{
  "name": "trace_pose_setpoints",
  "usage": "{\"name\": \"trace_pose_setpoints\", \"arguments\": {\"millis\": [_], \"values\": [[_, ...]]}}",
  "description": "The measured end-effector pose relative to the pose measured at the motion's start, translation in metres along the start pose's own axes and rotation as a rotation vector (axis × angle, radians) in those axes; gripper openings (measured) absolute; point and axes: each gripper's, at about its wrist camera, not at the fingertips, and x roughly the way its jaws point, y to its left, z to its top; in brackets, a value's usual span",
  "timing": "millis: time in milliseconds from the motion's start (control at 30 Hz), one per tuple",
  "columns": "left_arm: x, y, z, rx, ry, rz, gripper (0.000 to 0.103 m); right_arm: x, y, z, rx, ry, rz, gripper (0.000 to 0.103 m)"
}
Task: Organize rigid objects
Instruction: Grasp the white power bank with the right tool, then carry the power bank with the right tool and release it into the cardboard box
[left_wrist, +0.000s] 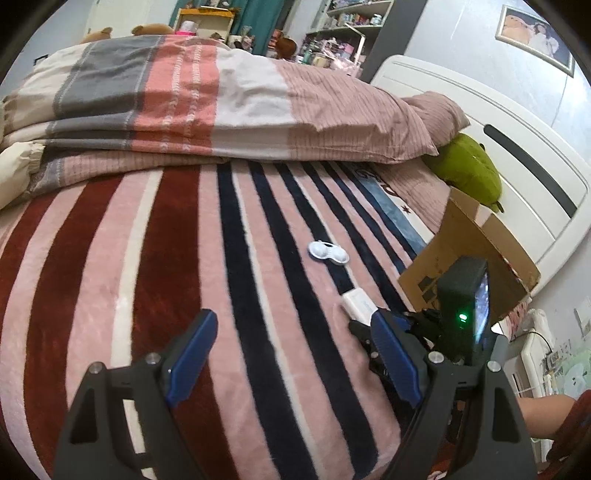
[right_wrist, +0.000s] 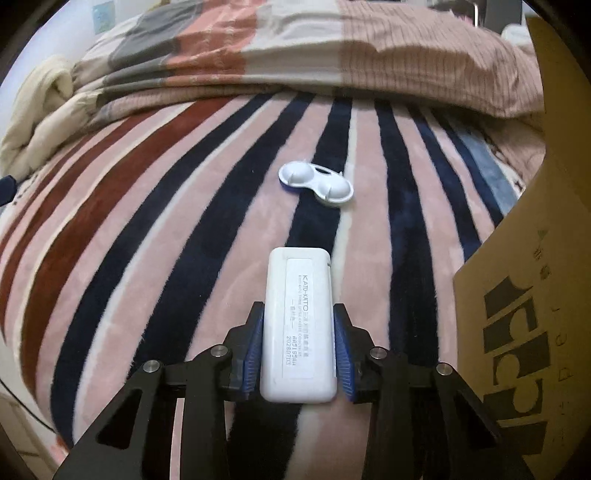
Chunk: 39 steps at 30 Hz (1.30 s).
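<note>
clamping one white case (right_wrist: 298, 328), right claw (right_wrist: 298, 347); left claw (left_wrist: 291, 354) apart; one lens case (right_wrist: 316, 182).

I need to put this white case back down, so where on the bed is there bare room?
Bare striped blanket lies left of the white case and lens holder, up to the folded quilt. The right is crowded by the cardboard box.

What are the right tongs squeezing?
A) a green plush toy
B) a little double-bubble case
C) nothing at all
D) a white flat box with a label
D: the right tongs have both blue pads pressed against the sides of the white flat box, while the double-bubble case lies apart on the striped blanket.
</note>
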Motion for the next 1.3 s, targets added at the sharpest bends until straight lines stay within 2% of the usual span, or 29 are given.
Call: {"name": "trace_pose_setpoints", "arguments": {"millis": [100,267,300,367,400,500,667,833,1000,1167,1300], "values": [[-0.006,-0.007,0.009,-0.01,-0.013,-0.068,0.083,-0.027,0.008,0.002,-0.053,-0.067,0.073,0.031],[-0.019,-0.029,0.029,0.007,-0.05,-0.12,0.082,-0.095,0.021,0.027,-0.142,-0.209,0.279,0.031],[-0.021,-0.034,0.034,0.006,-0.06,-0.143,0.079,-0.108,0.023,0.032,-0.156,-0.233,0.306,0.031],[-0.026,-0.045,0.043,0.007,-0.073,-0.188,0.066,-0.134,0.022,0.04,-0.189,-0.28,0.348,0.031],[-0.026,-0.053,0.048,0.015,-0.076,-0.202,0.056,-0.143,0.023,0.042,-0.199,-0.297,0.354,0.031],[-0.027,-0.075,0.06,0.046,-0.079,-0.273,0.035,-0.166,0.013,0.047,-0.215,-0.334,0.352,0.031],[-0.011,-0.127,0.08,0.117,-0.067,-0.306,0.035,-0.185,-0.035,0.046,-0.175,-0.371,0.324,0.031],[0.023,-0.178,0.096,0.17,-0.016,-0.358,0.035,-0.196,-0.091,0.039,-0.112,-0.36,0.294,0.031],[0.069,-0.219,0.106,0.204,0.08,-0.396,0.035,-0.193,-0.145,0.032,-0.049,-0.303,0.245,0.031],[0.103,-0.24,0.106,0.222,0.179,-0.39,0.035,-0.177,-0.183,0.026,0.005,-0.203,0.224,0.031],[0.118,-0.247,0.102,0.232,0.24,-0.362,0.035,-0.164,-0.192,0.024,0.002,-0.122,0.201,0.031]]}}
